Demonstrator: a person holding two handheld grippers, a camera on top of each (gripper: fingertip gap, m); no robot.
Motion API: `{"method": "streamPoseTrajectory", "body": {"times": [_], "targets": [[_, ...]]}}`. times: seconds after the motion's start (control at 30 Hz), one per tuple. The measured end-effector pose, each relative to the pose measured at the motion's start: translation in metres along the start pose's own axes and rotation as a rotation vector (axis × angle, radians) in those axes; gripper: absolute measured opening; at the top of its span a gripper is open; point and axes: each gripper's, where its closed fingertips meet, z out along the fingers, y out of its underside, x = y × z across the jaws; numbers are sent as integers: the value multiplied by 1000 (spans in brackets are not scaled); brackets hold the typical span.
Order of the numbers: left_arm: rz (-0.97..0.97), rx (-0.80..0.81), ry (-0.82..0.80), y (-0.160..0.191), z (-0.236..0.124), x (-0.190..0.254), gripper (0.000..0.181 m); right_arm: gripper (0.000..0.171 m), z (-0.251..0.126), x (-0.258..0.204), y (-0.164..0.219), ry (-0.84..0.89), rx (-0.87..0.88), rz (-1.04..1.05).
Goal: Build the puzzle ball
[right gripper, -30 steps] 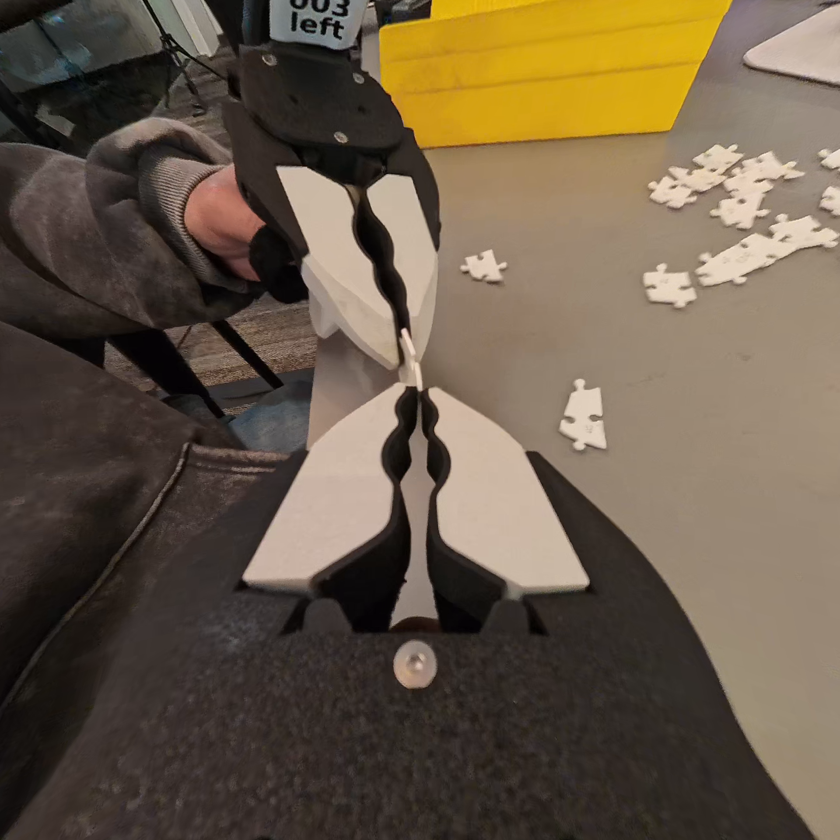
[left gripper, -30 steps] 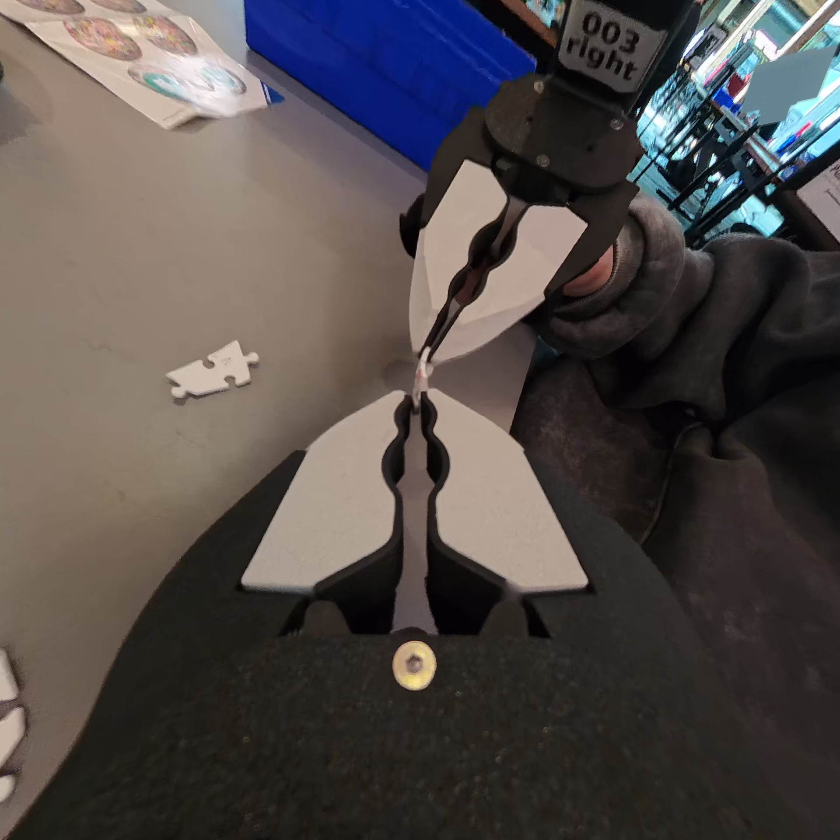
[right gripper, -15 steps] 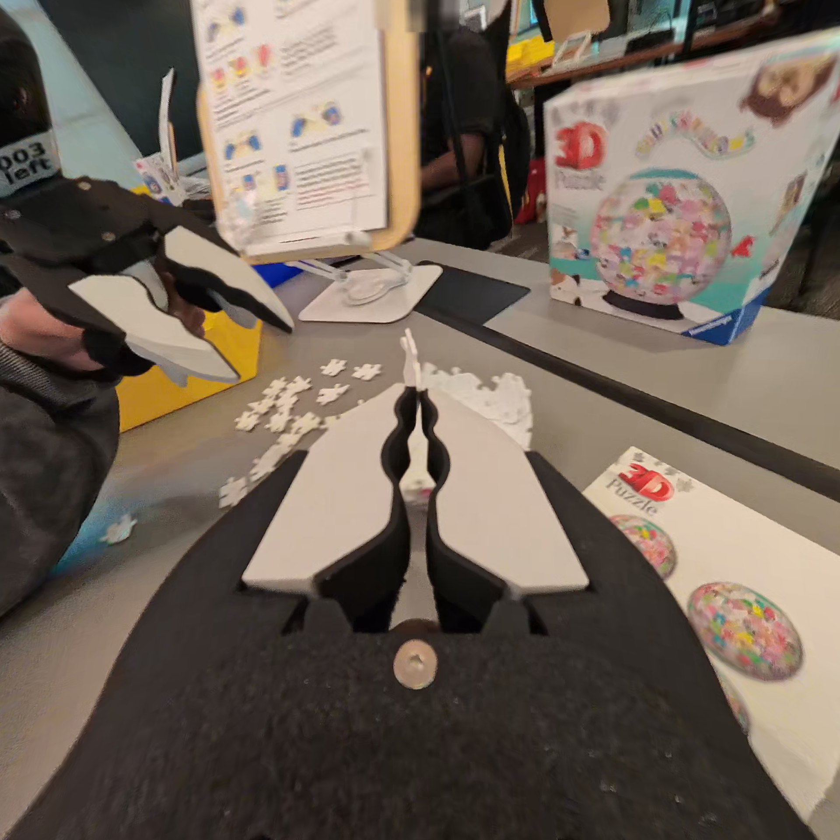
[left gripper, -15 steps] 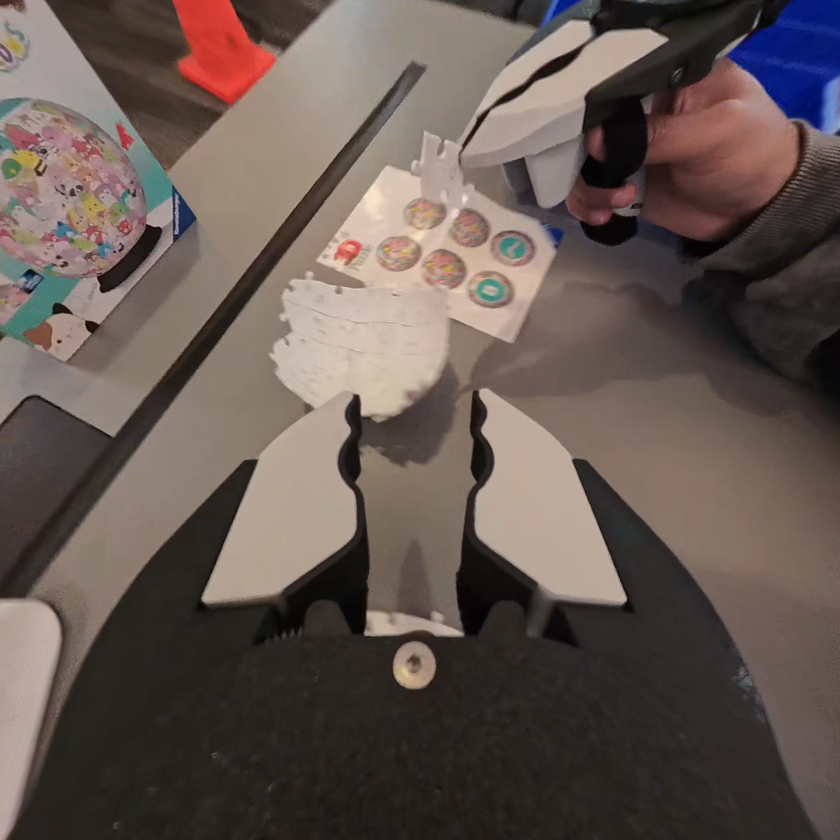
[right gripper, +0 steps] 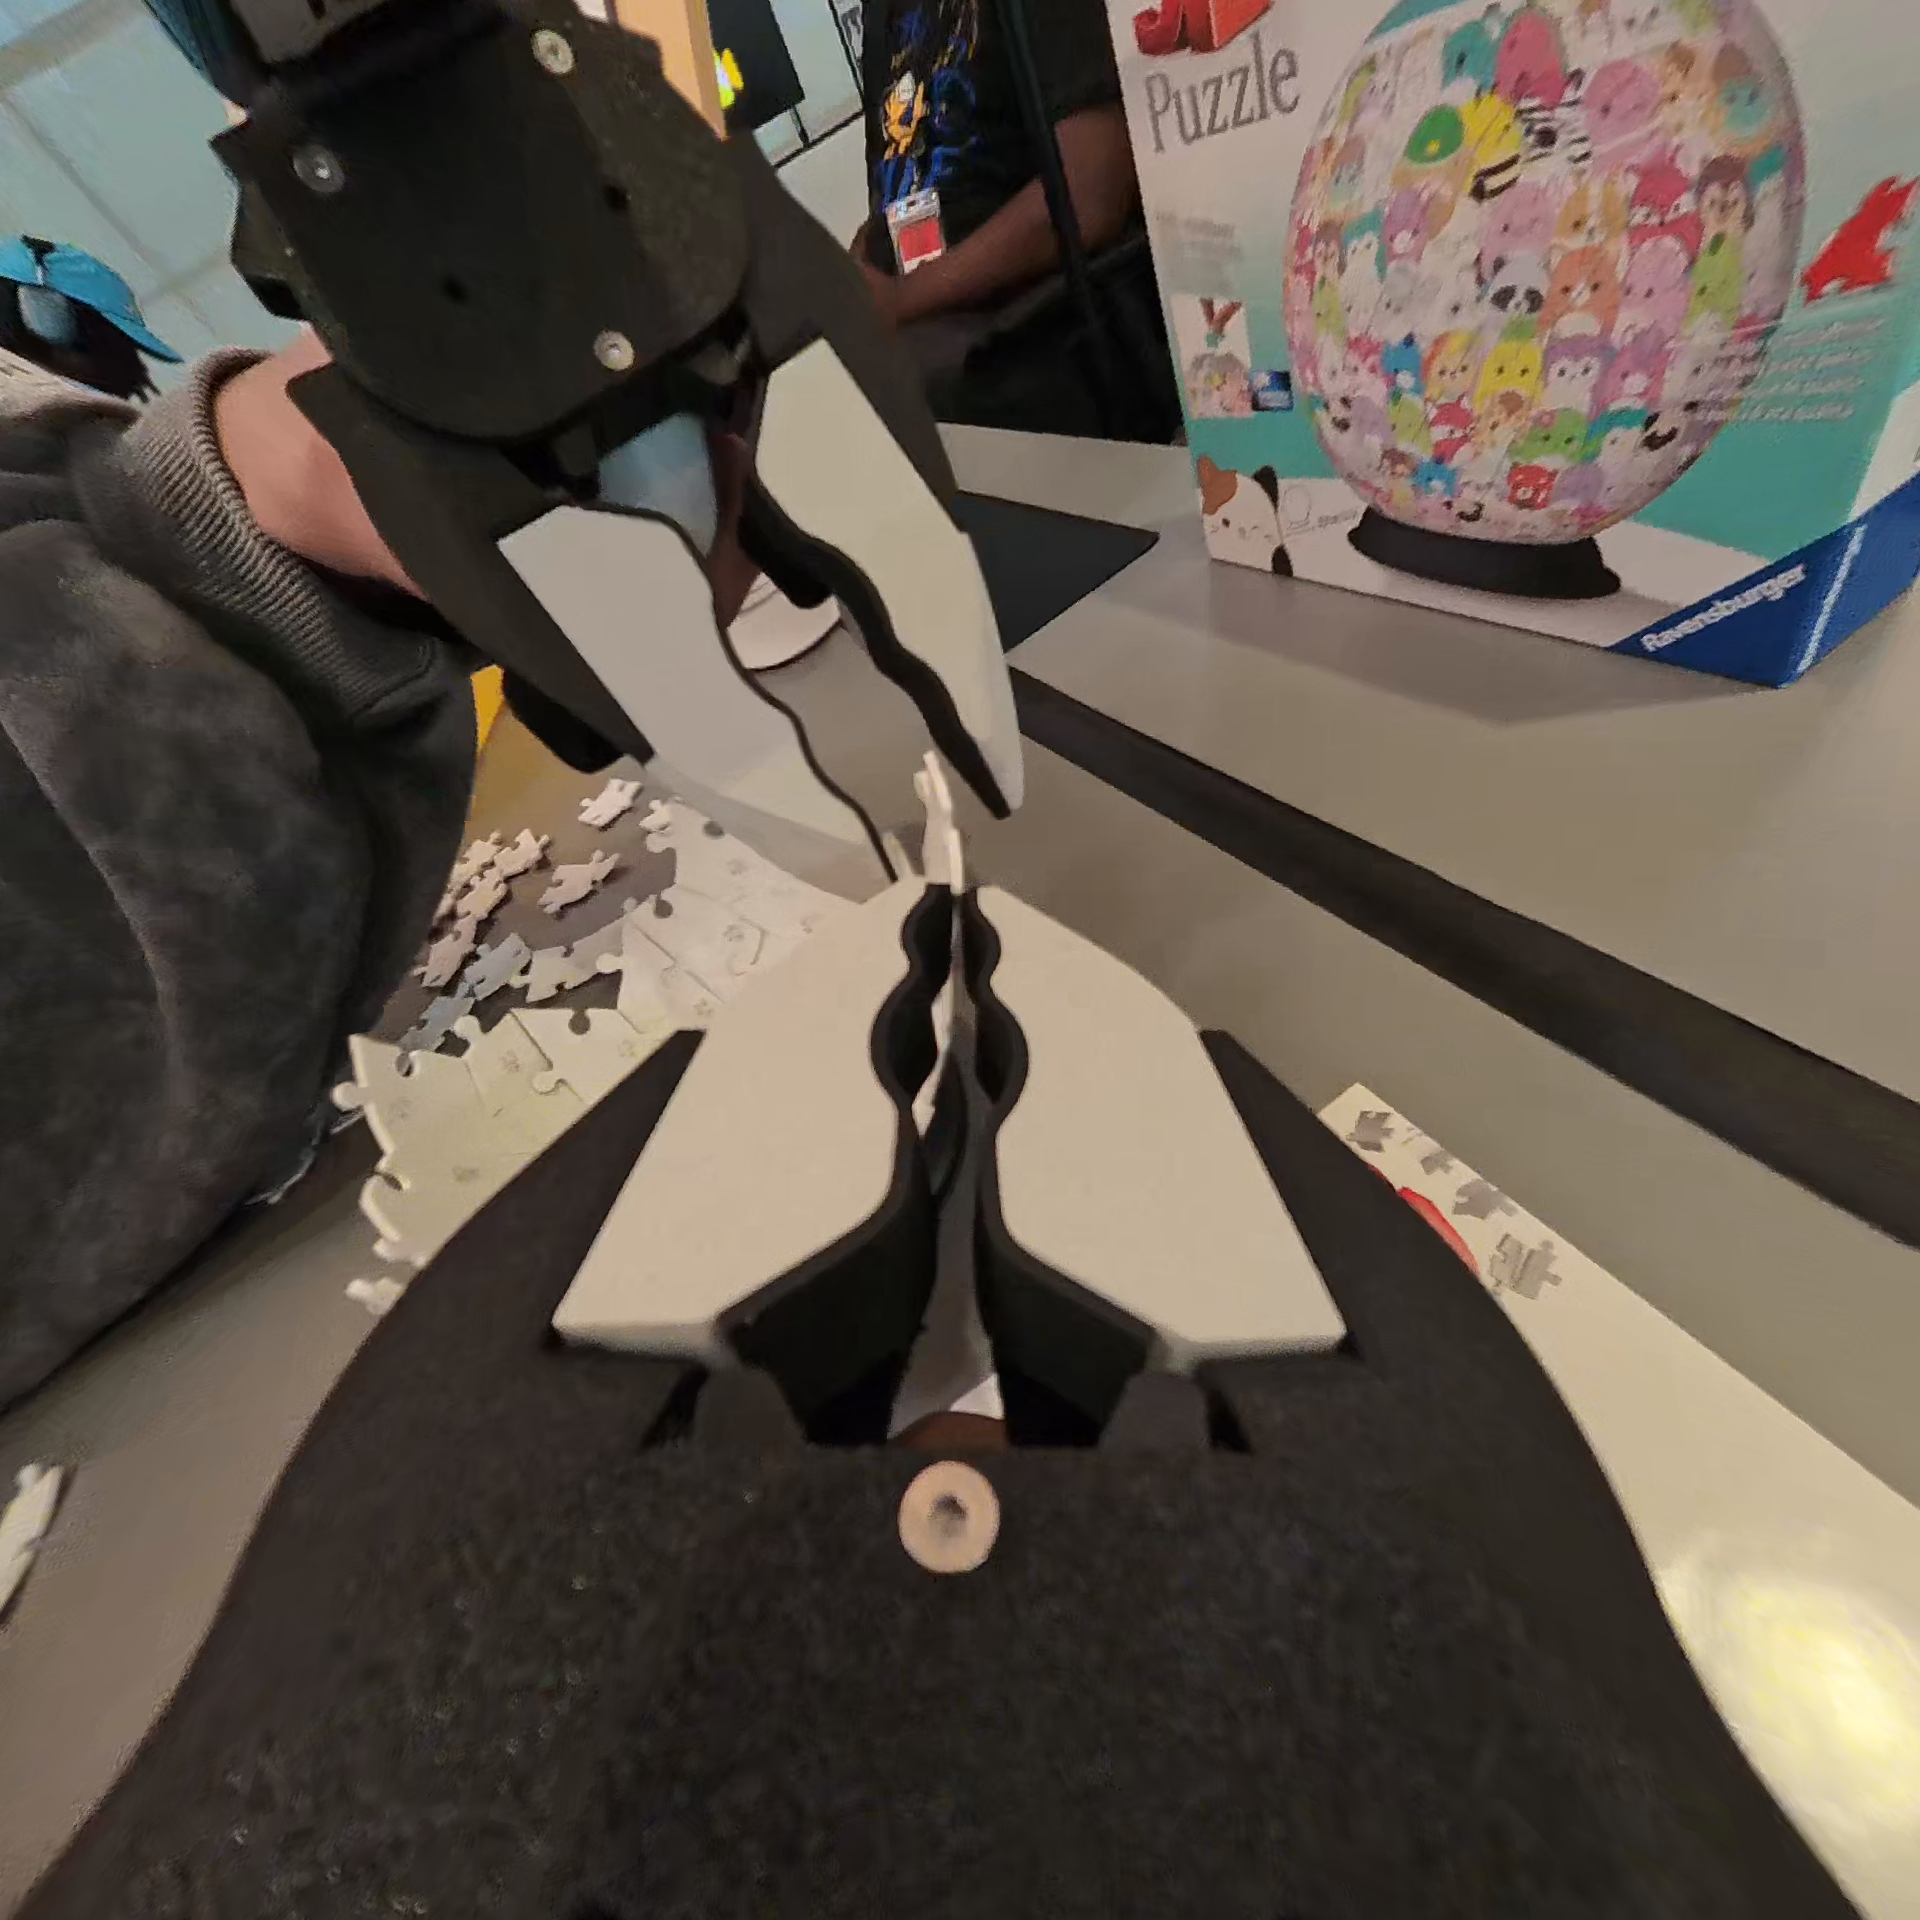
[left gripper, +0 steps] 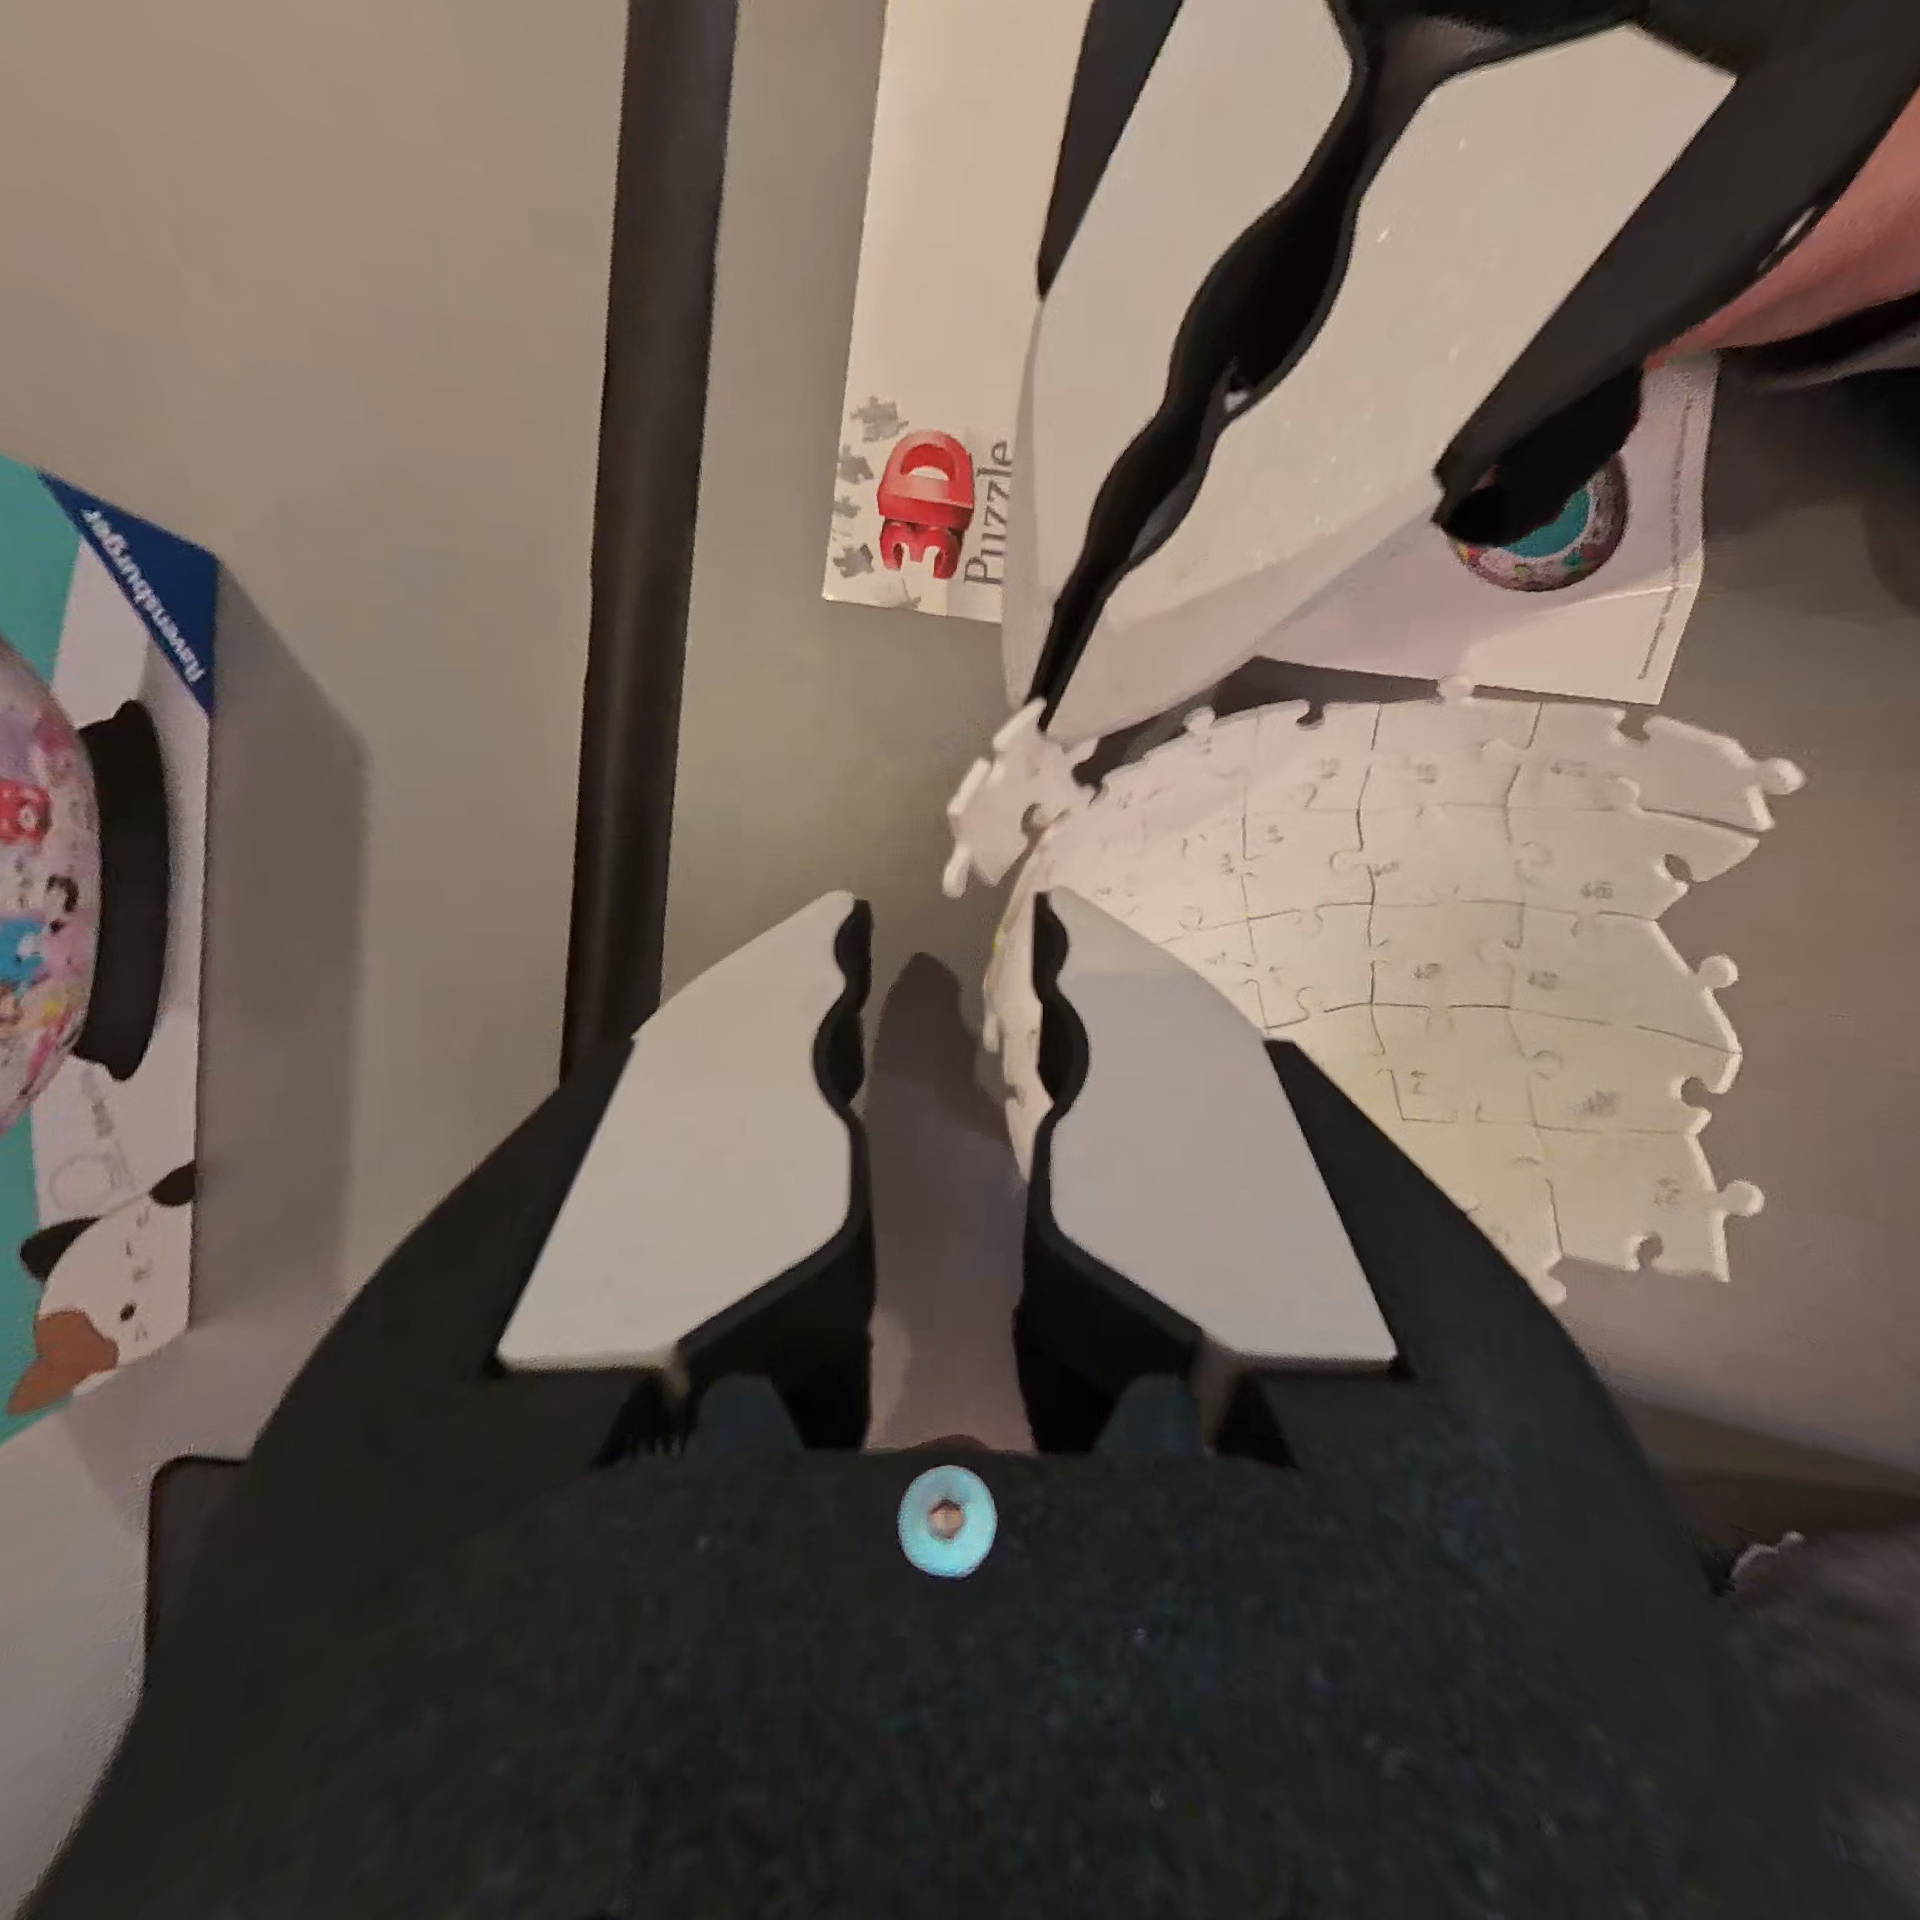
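Pinching puzzle piece, right gripper, left gripper parted

L gripper jaws apart, R gripper pinching puzzle piece at curved shell

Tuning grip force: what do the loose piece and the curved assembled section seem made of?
Puzzle piece: matte white, thin and stiff, probably plastic; it stands rigid in the right gripper. Assembled puzzle section: the same white, holding its dome curve unsupported, likely rigid plastic, not card.

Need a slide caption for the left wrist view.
Right tool brings puzzle piece to the assembled shell; open left tool alongside.
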Motion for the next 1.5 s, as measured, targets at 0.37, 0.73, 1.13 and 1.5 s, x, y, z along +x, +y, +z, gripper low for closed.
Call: {"method": "streamPoseTrajectory", "body": {"times": [0.37,0.73,1.13,1.5], "targets": [[-62,65,101,18,6,8,4,2,-2,0,-11,0,-2,-133],[-148,66,122,30,2,10,7,1,0,0,-16,-73,-167,-288],[-98,84,96,17,11,13,10,2,12,-12,-12,-229,-101,-301],[-155,75,124,22,11,12,4,2,17,-10,-6,-249,-98,-269]]}}
